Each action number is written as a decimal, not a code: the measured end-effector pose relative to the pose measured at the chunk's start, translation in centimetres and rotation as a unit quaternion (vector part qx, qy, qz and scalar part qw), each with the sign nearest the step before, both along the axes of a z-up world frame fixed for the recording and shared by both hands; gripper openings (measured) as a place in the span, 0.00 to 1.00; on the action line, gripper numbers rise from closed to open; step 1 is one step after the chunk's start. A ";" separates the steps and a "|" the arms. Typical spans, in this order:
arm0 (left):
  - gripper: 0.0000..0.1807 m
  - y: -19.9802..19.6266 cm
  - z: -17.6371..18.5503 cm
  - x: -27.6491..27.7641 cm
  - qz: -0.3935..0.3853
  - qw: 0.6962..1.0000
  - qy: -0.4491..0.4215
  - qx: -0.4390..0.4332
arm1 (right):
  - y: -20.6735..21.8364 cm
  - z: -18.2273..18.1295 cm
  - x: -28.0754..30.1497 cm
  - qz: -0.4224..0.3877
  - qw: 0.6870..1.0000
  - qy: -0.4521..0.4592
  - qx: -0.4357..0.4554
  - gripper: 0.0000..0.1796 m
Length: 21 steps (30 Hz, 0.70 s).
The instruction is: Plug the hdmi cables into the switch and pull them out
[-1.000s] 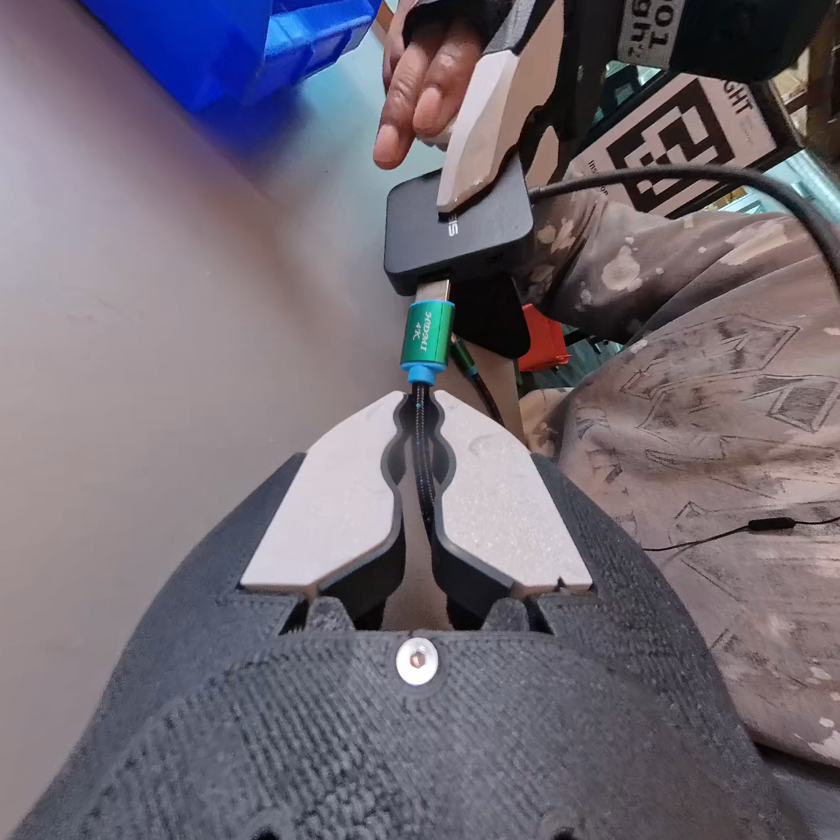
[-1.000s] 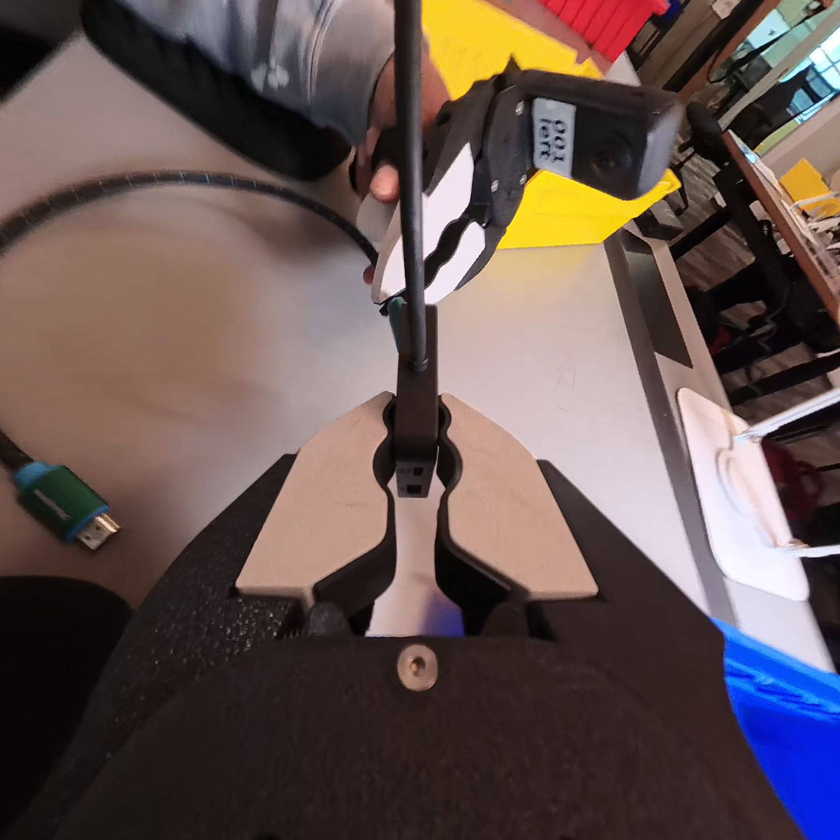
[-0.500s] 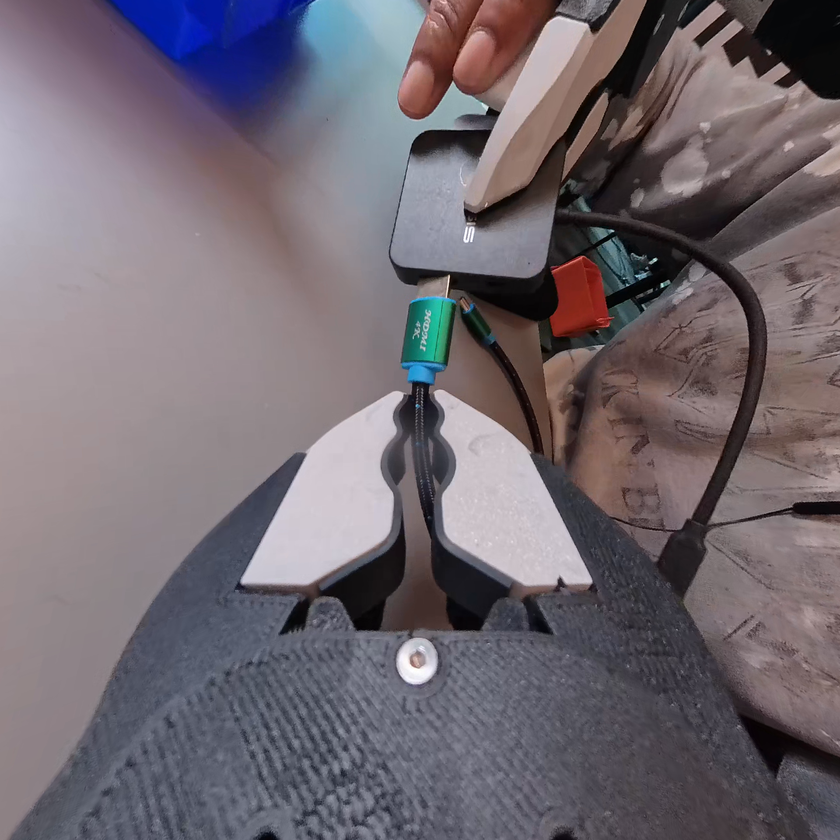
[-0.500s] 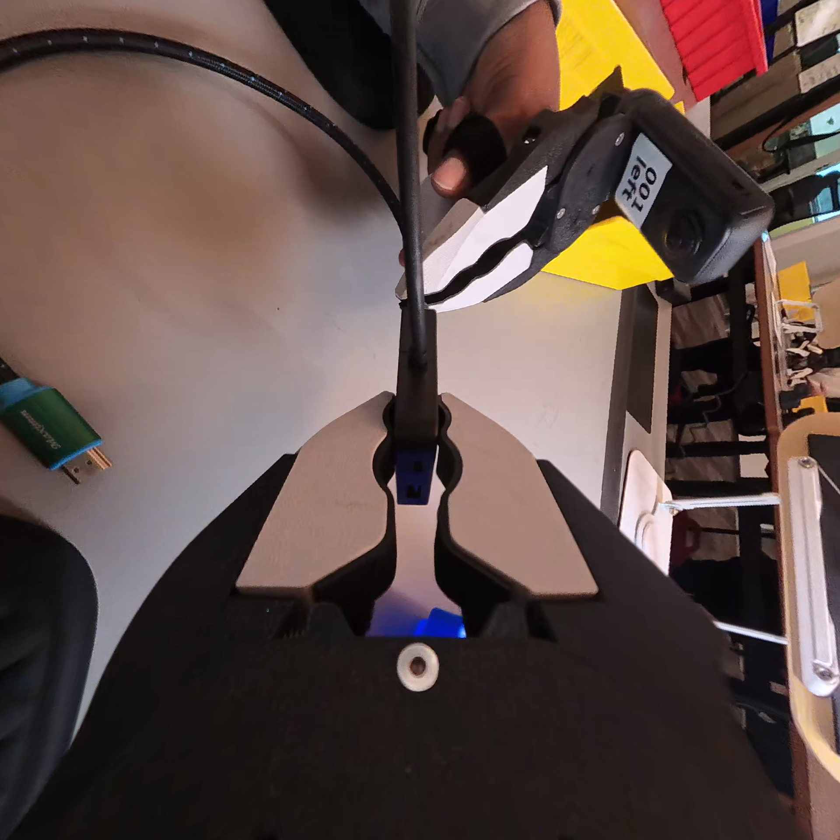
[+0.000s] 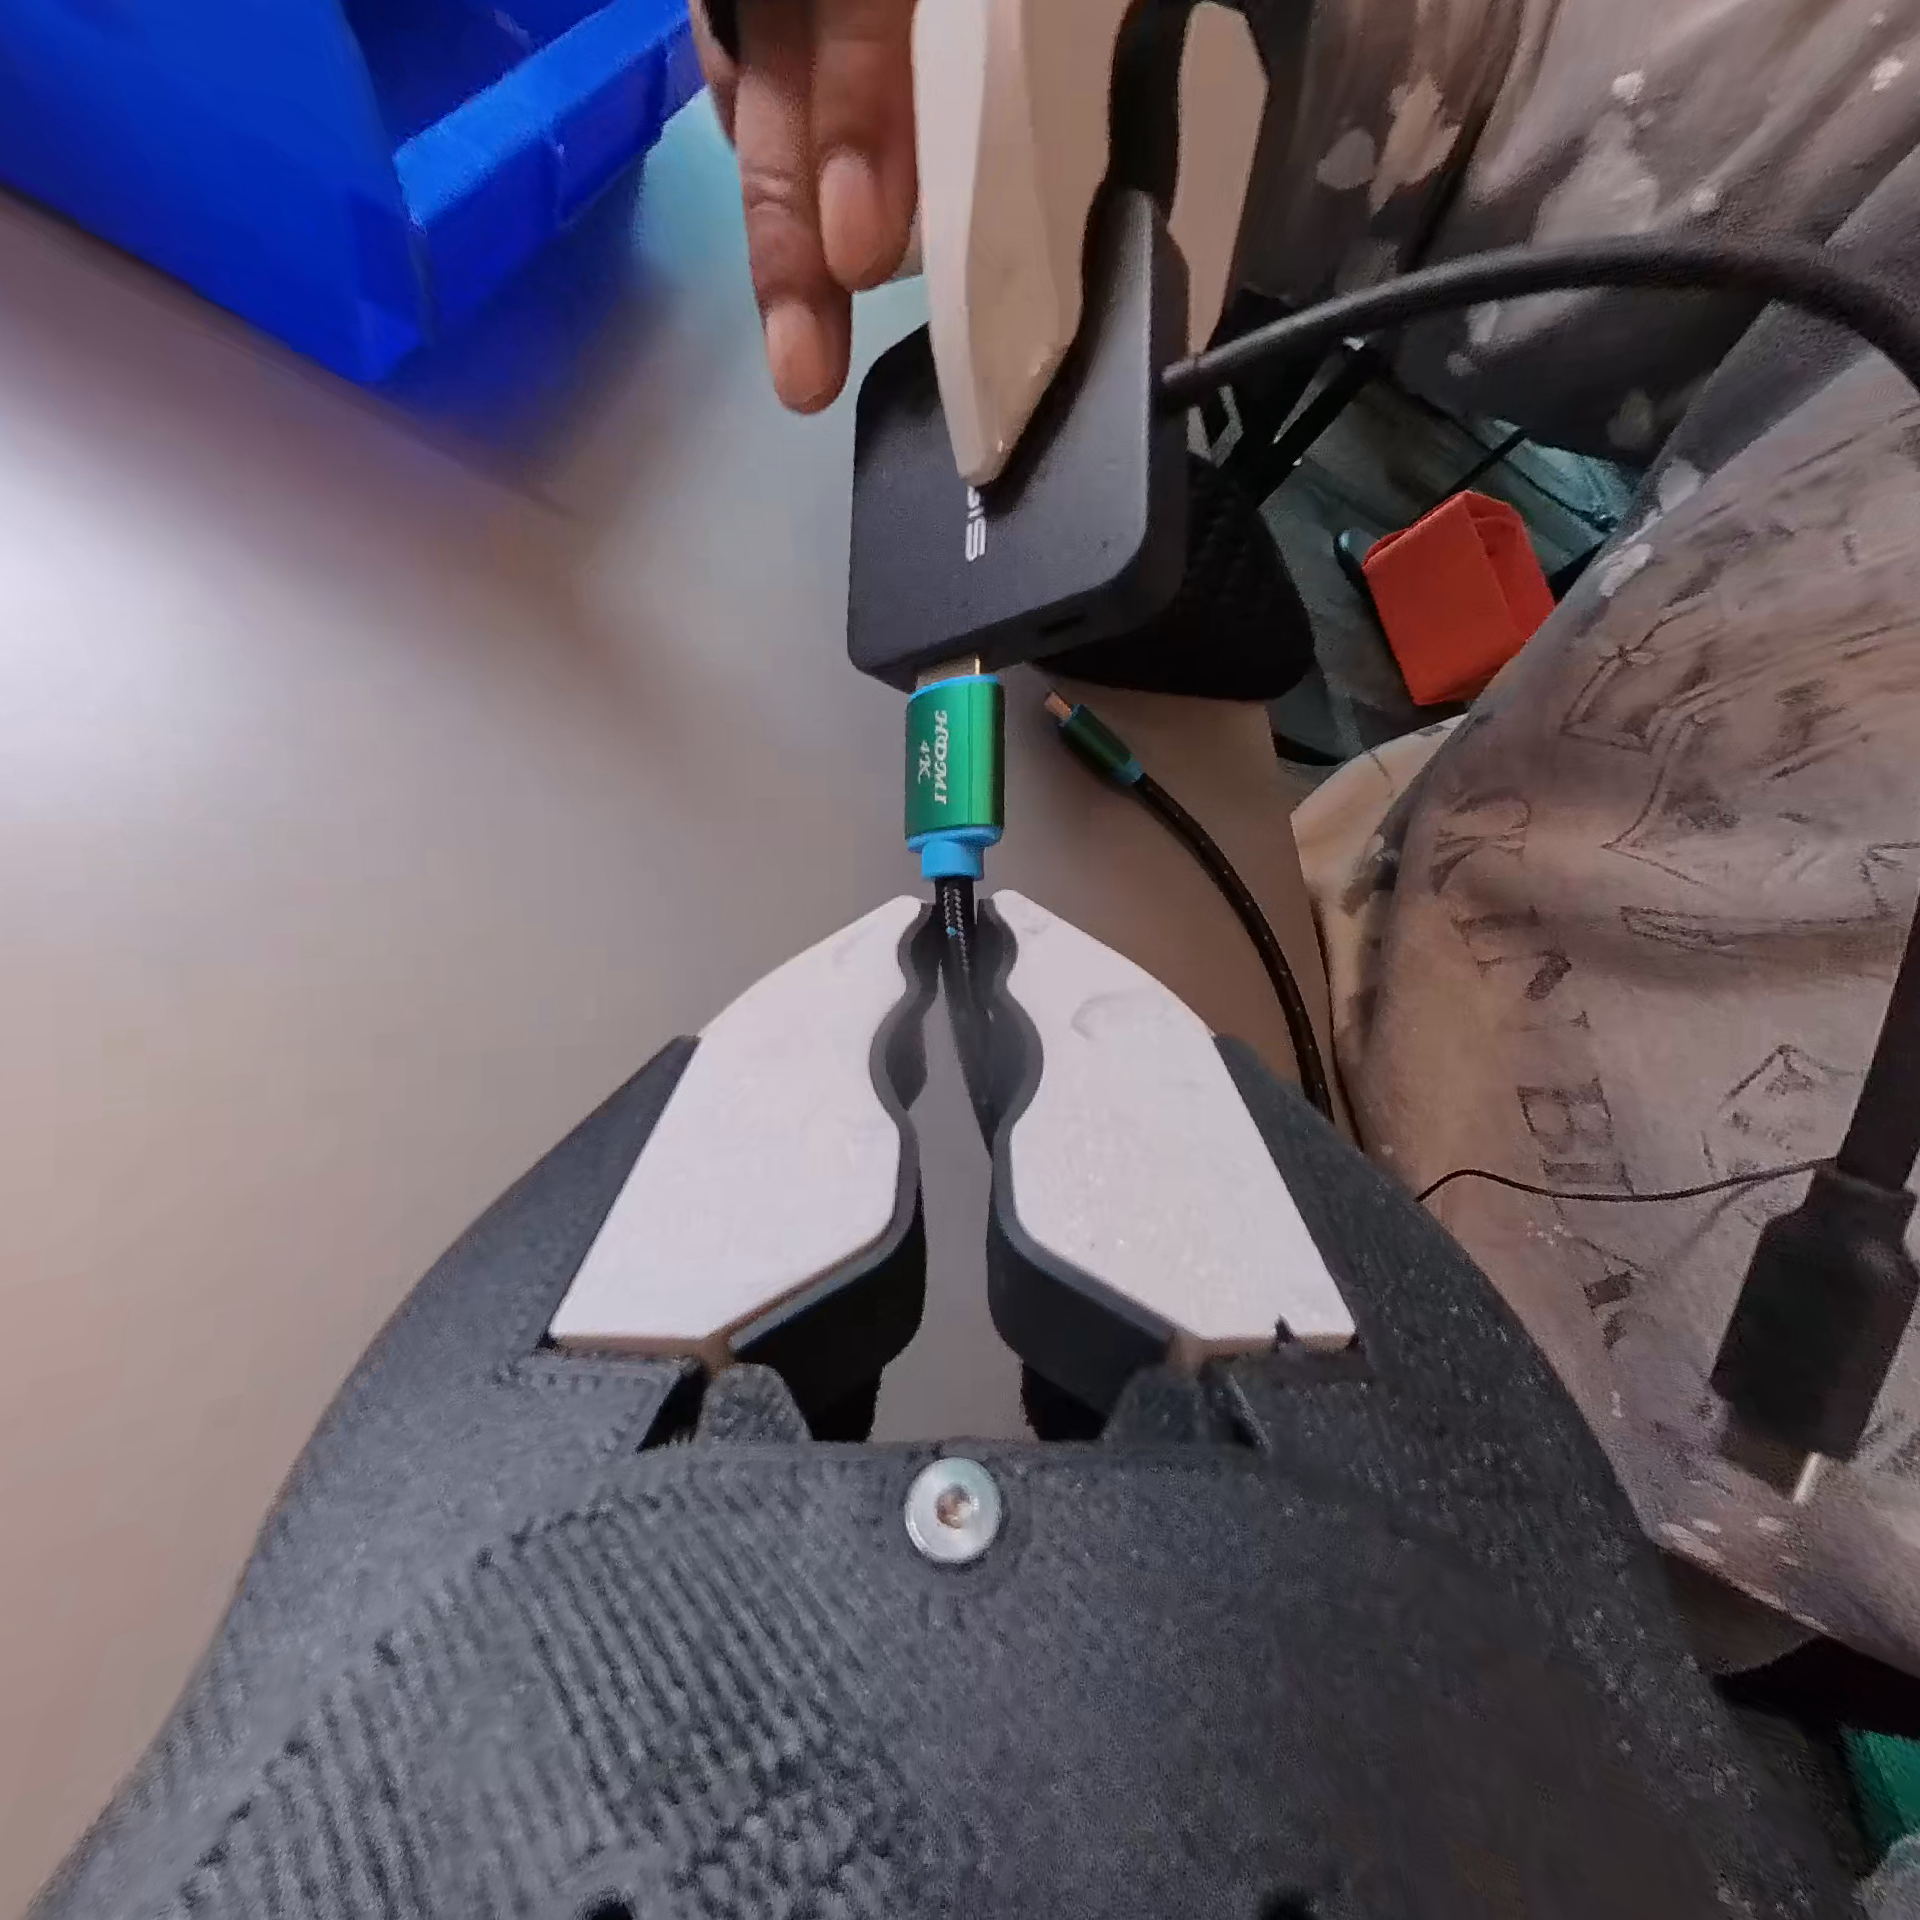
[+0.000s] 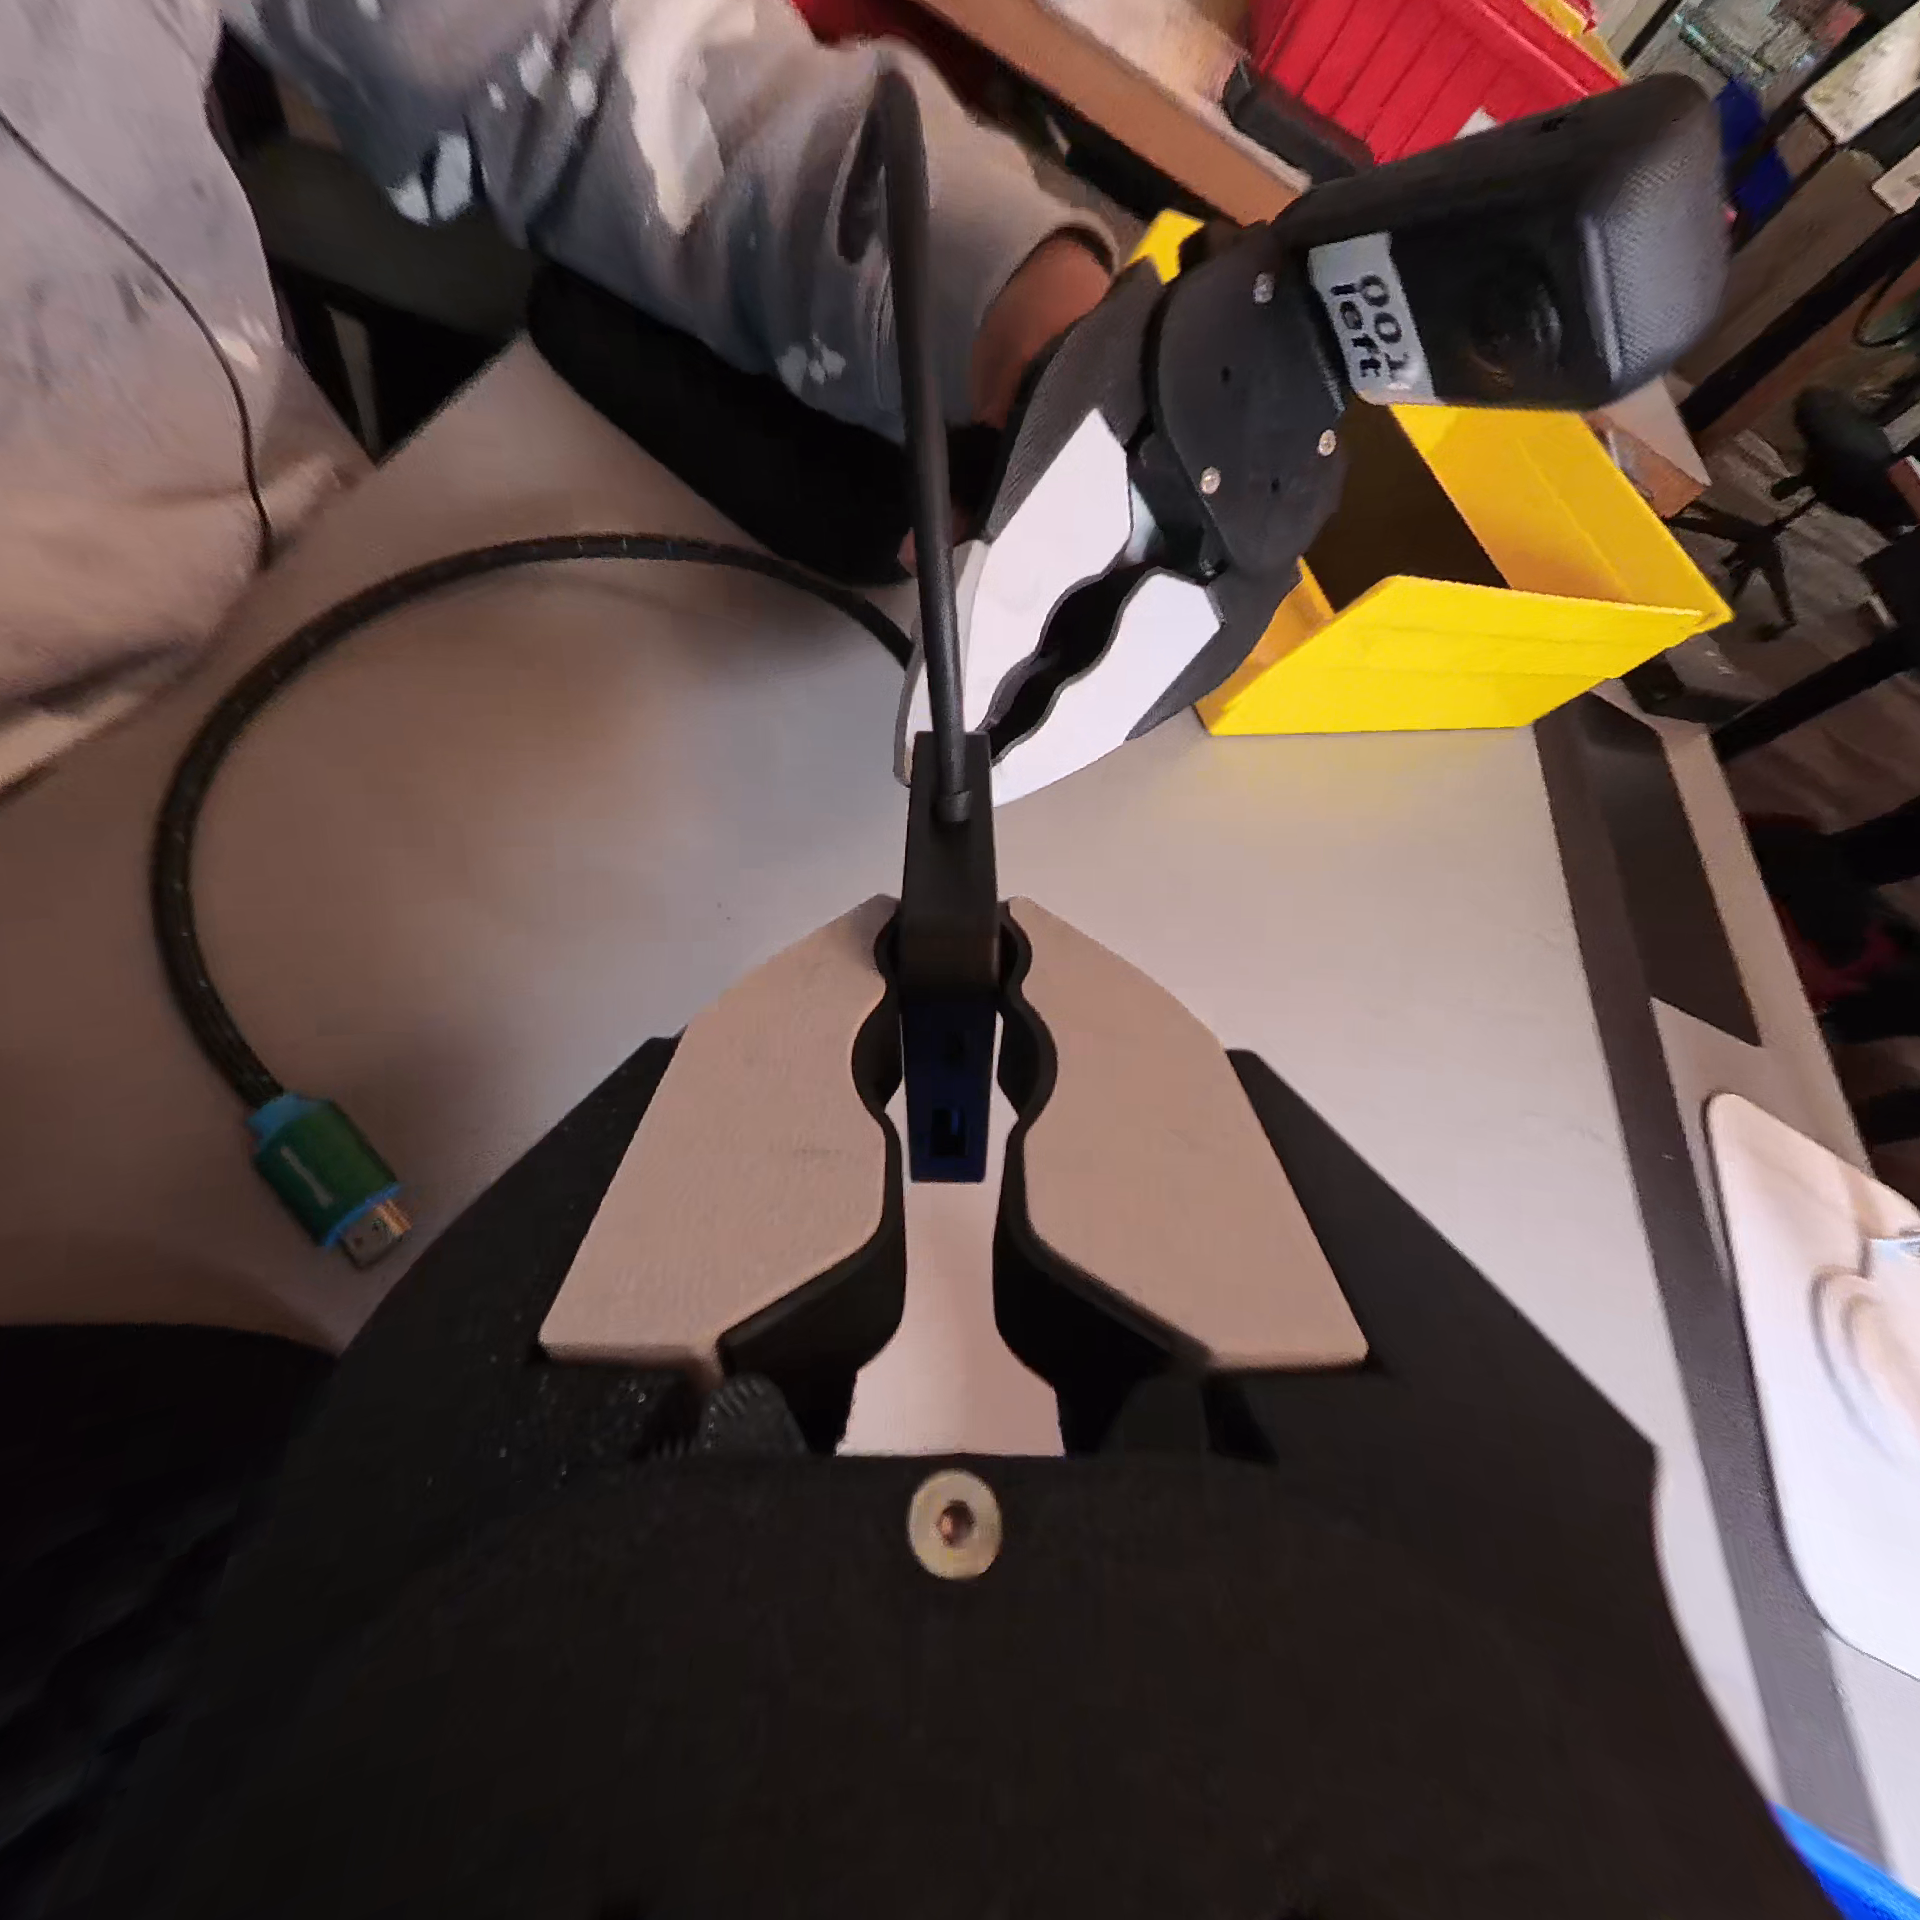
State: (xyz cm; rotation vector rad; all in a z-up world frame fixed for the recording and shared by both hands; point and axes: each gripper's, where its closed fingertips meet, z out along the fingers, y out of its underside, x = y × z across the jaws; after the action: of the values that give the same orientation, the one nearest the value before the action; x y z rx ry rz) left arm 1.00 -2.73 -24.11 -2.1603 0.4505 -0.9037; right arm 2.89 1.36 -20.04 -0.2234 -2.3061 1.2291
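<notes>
The black switch (image 5: 1013, 488) is held up above the tabletop (image 5: 312, 779), and one green plug (image 5: 954, 764) sits in a port on its near edge, with a sliver of bare metal showing at the joint, so it looks seated or very nearly so. The left tool (image 5: 958, 909) is closed on the braided cable (image 5: 961, 987) just behind that plug, in line with the port. The right tool (image 6: 951, 914) is clamped on the switch by its flat faces, seen edge-on in its own view, with the switch's own black lead (image 6: 925, 416) arching away from the far end. A second green plug (image 6: 327, 1169) lies loose on the tabletop at the end of a curved braided cable, well apart from the switch. As I judge it, the first cable is being pushed home or is about to be drawn out; the second cable is not plugged in, so much of the task seems left. A yellow bin (image 6: 1475, 623) and a blue bin (image 5: 260, 156) stand farther back.
</notes>
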 end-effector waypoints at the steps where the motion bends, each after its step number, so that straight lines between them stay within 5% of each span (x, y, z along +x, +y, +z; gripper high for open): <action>1: 0.04 0.1 0.4 0.0 0.001 1.000 -0.010 0.010 | 0.0 0.3 -0.1 -0.003 1.000 -0.004 -0.017 0.07; 21: 0.04 -0.1 6.2 0.8 -0.013 0.973 -0.202 0.116 | -1.1 6.6 -0.3 0.030 0.961 -0.043 -0.272 0.08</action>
State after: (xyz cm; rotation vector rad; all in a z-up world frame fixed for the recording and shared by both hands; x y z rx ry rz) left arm 1.76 -2.83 -17.87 -1.7087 0.3589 -1.2078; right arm 2.58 0.28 -13.44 -0.4051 -2.0027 1.9014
